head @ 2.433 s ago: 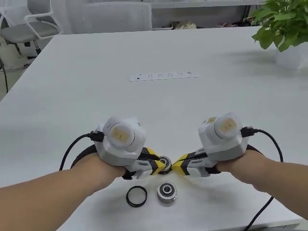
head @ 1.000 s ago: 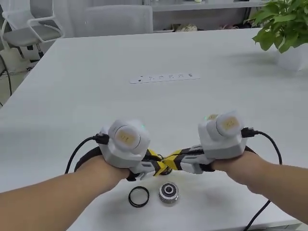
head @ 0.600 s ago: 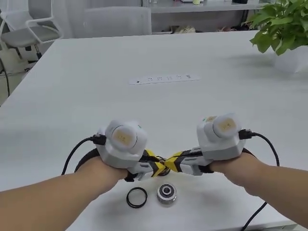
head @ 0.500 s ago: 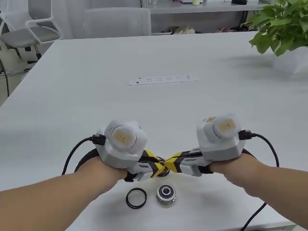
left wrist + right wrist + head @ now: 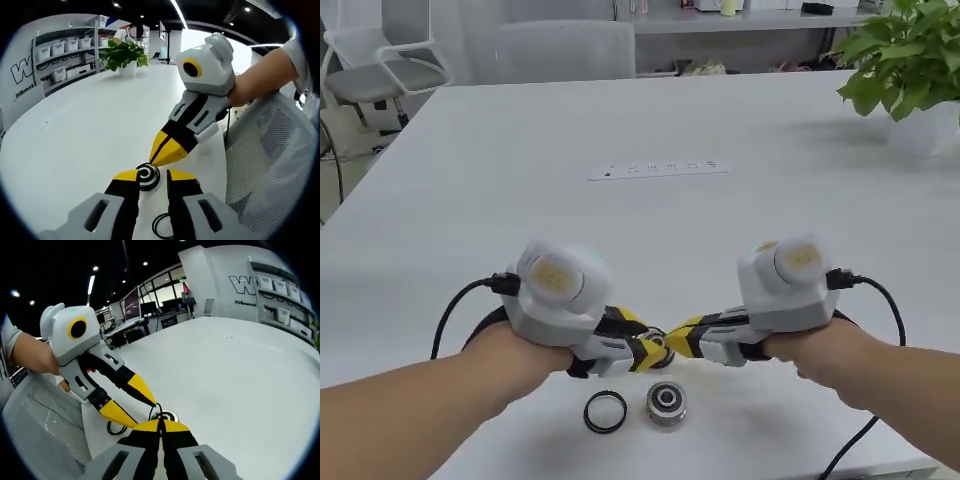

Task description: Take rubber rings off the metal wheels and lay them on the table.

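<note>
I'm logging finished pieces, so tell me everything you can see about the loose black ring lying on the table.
The ring is a thin black hoop, rubber by its look, round and unbroken, with the white table showing through its middle. It lies flat near the table's front edge, just left of a metal wheel, with a narrow gap between them. Nothing but the table touches it.

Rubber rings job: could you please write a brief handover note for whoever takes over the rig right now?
Left tool: shut on the held wheel, above the table.
Right tool: shut, pinching that wheel's rubber ring at the rim, it seems.
On the table: one loose ring with a second wheel beside it, apparently stripped.
Done: one ring off and laid down.
Left: pull the held wheel's ring off and lay it on the table.
</note>
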A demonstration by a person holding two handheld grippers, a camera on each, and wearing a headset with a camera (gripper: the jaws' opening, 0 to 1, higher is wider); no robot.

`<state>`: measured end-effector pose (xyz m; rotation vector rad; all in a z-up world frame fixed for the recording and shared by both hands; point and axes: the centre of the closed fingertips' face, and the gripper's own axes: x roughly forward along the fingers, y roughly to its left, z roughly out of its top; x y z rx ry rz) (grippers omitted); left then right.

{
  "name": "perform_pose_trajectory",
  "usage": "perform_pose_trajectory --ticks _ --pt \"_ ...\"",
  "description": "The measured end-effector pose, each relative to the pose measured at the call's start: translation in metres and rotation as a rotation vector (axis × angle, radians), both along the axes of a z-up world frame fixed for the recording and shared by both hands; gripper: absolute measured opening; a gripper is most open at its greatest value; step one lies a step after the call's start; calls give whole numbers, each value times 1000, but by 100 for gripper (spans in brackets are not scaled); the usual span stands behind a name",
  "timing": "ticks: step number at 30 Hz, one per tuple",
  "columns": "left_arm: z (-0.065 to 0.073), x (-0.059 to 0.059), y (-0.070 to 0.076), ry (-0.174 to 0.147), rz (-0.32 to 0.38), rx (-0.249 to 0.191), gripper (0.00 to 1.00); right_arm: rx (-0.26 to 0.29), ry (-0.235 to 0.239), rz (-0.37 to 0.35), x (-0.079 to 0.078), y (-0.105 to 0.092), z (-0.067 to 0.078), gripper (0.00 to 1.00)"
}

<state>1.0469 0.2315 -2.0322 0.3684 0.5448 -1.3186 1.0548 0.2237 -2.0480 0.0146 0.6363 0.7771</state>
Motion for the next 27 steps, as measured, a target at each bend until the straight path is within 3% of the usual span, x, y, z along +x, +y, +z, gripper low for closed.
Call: perform_pose_trajectory --ticks 8,13,17,21,27 --pt "20 -5 19 25 14 -44 28 15 2 14 -5 5 5 0" --pt "30 -12 30 -32 -26 -29 31 23 1 14 -7 6 9 0" --pt "35 -19 39 -59 -48 -23 35 26 2 18 -10 8 11 0" --pt "43 -24 48 -62 -47 -50 40 32 4 23 -13 11 14 0" --pt "49 -28 64 -85 -46 -51 47 37 14 34 -18 16 15 0"
